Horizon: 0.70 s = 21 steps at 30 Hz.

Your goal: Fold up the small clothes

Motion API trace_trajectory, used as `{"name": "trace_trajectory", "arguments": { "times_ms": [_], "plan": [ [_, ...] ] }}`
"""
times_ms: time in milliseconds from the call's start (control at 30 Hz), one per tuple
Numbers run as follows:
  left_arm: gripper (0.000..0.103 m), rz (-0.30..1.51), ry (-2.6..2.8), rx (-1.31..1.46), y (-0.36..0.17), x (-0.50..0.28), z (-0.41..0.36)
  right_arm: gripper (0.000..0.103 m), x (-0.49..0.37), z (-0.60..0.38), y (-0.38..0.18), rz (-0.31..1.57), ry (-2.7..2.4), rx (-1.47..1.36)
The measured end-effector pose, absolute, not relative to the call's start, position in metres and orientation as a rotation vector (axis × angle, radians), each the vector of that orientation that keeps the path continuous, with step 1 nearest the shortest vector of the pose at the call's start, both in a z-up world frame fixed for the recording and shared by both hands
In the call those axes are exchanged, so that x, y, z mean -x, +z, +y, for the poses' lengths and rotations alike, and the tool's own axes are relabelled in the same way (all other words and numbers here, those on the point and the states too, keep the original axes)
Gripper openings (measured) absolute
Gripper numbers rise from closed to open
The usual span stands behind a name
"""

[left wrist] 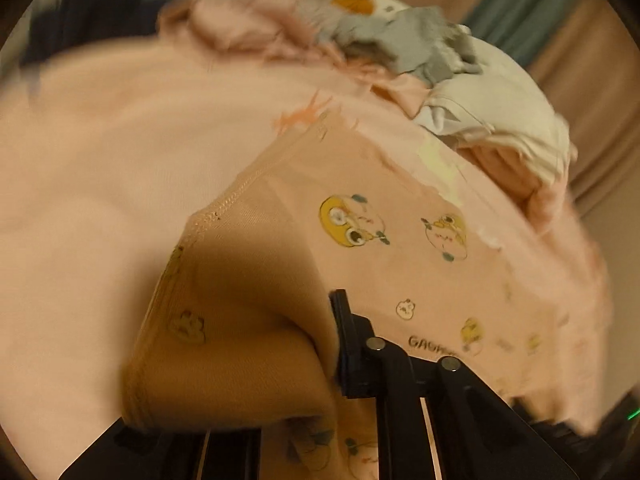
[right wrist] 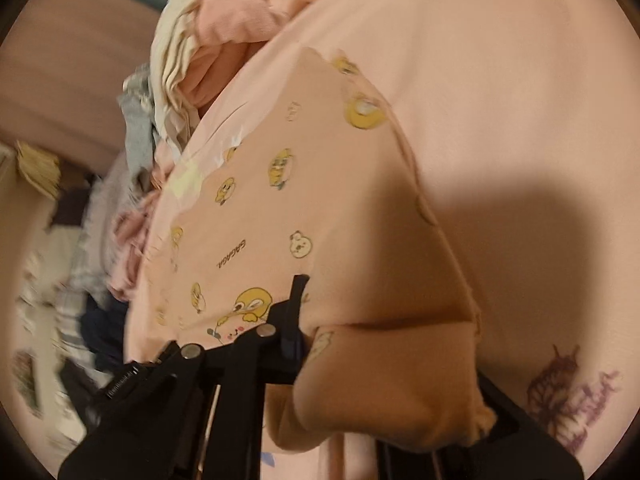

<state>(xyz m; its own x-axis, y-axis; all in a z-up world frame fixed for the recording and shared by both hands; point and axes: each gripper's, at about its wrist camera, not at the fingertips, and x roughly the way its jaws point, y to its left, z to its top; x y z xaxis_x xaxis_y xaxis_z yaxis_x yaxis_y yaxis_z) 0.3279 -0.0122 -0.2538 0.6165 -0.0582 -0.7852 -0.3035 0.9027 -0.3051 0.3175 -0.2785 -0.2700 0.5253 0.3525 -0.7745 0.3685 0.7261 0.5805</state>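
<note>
A small pink garment (left wrist: 380,208) printed with yellow cartoon chicks lies on a larger pale pink cloth (left wrist: 100,140). My left gripper (left wrist: 326,328) is shut on a folded edge of it. The cloth drapes over one finger and hides it; the other black finger (left wrist: 342,320) shows beside the fold. In the right wrist view the same garment (right wrist: 260,200) is pinched at another edge by my right gripper (right wrist: 310,308), which is shut. One black finger (right wrist: 298,300) shows there, and the lifted fold covers the other.
A heap of loose clothes lies past the garment: a grey piece (left wrist: 424,46), a white piece (left wrist: 500,108) and pink ones. In the right wrist view it sits at the left, with white cloth (right wrist: 176,52) and navy cloth (right wrist: 104,328). The pale pink cloth (right wrist: 500,80) carries purple prints (right wrist: 568,400).
</note>
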Motion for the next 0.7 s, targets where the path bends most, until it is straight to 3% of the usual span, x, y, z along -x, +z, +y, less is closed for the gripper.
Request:
{"name": "trace_trajectory", "arguments": {
  "times_ms": [400,600,700],
  "plan": [
    [0.009,0.814,-0.011,0.380,-0.203,-0.237,-0.011,0.009,-0.244,-0.301,-0.217,0.945,0.149,-0.796],
    [0.009,0.884,-0.037,0.355,-0.232,-0.183,-0.007,0.010,-0.176,-0.297,-0.228,1.005,0.113,-0.750],
    [0.014,0.948,-0.033,0.363,-0.257,-0.184,-0.003,0.011,-0.169,-0.290,-0.246,1.079,0.027,-0.682]
  ]
}}
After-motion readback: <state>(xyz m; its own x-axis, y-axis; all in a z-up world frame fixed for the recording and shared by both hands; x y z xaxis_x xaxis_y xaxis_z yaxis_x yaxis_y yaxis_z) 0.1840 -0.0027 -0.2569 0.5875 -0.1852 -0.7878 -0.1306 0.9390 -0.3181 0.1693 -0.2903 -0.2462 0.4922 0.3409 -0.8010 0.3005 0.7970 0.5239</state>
